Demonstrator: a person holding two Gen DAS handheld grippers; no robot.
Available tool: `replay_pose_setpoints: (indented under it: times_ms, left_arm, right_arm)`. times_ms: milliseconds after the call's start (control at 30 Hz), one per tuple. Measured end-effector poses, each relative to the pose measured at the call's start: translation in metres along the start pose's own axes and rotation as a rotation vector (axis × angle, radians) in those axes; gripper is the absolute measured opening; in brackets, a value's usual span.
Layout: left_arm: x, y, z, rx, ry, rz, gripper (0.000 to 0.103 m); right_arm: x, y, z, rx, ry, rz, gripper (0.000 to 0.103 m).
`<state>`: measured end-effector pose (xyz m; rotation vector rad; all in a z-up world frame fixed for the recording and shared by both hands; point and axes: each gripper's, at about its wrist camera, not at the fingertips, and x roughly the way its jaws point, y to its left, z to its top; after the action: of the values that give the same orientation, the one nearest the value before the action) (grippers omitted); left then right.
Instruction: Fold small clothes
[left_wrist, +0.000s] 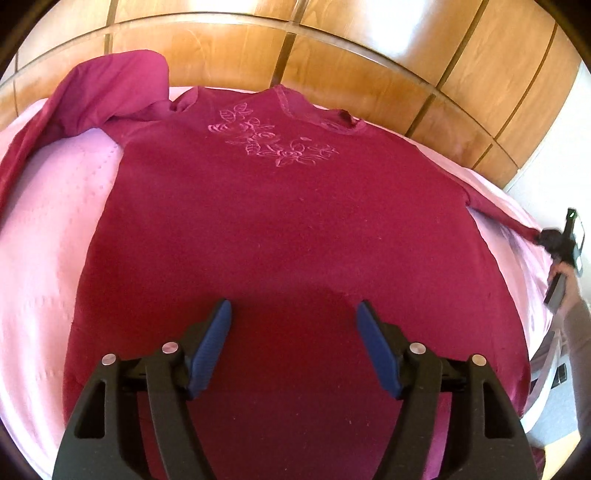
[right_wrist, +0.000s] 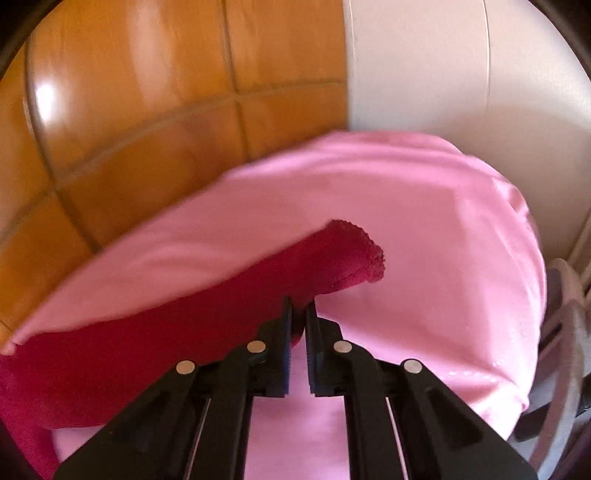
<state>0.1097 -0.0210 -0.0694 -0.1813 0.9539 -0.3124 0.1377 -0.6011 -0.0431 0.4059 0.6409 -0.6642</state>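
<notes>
A dark red long-sleeved shirt (left_wrist: 280, 221) with pink flower embroidery lies flat, front up, on a pink bed cover (left_wrist: 48, 229). My left gripper (left_wrist: 293, 314) hovers open over the shirt's lower middle, with nothing between its blue pads. The shirt's left sleeve (left_wrist: 92, 99) is bunched up near the collar. Its right sleeve (right_wrist: 221, 306) stretches out to the side, and my right gripper (right_wrist: 299, 310) is shut on that sleeve just short of the cuff (right_wrist: 358, 254). In the left wrist view the right gripper (left_wrist: 554, 240) shows at the far right edge, pinching the sleeve end.
A wooden panelled headboard (left_wrist: 332, 66) runs behind the bed. A white wall (right_wrist: 461, 74) and the bed's rounded corner (right_wrist: 517, 258) lie beyond the right gripper. A grey object (right_wrist: 569, 314) stands beside the bed on the right.
</notes>
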Motion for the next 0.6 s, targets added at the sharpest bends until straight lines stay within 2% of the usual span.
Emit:
replay_pose_setpoints:
  times_ms: [67, 133, 167, 233, 267, 300, 367, 433, 533, 600]
  left_arm:
    - [0.0, -0.001, -0.001, 0.011, -0.002, 0.002, 0.069]
    - [0.0, 0.001, -0.001, 0.011, -0.002, -0.005, 0.07]
    - [-0.001, 0.003, 0.0, 0.006, 0.001, -0.012, 0.07]
    - [-0.003, 0.007, 0.003, -0.011, 0.003, -0.031, 0.07]
    - [-0.006, 0.011, 0.005, -0.032, 0.002, -0.046, 0.07]
    - [-0.009, 0.016, 0.007, -0.056, -0.005, -0.055, 0.07]
    - [-0.018, 0.033, 0.011, -0.117, -0.035, -0.057, 0.07]
    - [-0.029, 0.055, 0.014, -0.178, -0.071, -0.029, 0.07]
    - [-0.049, 0.1, 0.018, -0.287, -0.128, 0.052, 0.07]
    - [-0.061, 0.139, 0.018, -0.381, -0.142, 0.144, 0.07]
  right_arm:
    - [0.015, -0.006, -0.018, 0.005, 0.058, -0.02, 0.006]
    - [0.015, -0.005, -0.031, 0.009, 0.039, -0.037, 0.007]
    - [0.013, -0.004, -0.031, 0.016, 0.039, -0.039, 0.012]
    - [0.006, -0.004, -0.029, 0.023, 0.046, -0.047, 0.031]
    - [0.002, -0.007, -0.029, 0.028, 0.04, -0.05, 0.056]
    - [-0.008, -0.01, -0.03, 0.035, 0.023, -0.048, 0.063]
    - [-0.023, -0.008, -0.029, 0.029, 0.004, -0.023, 0.064]
    - [-0.042, 0.005, -0.033, 0.005, -0.02, 0.02, 0.069]
    - [-0.076, 0.04, -0.043, -0.045, -0.065, 0.122, 0.077]
    - [-0.094, 0.073, -0.054, -0.104, -0.066, 0.218, 0.083]
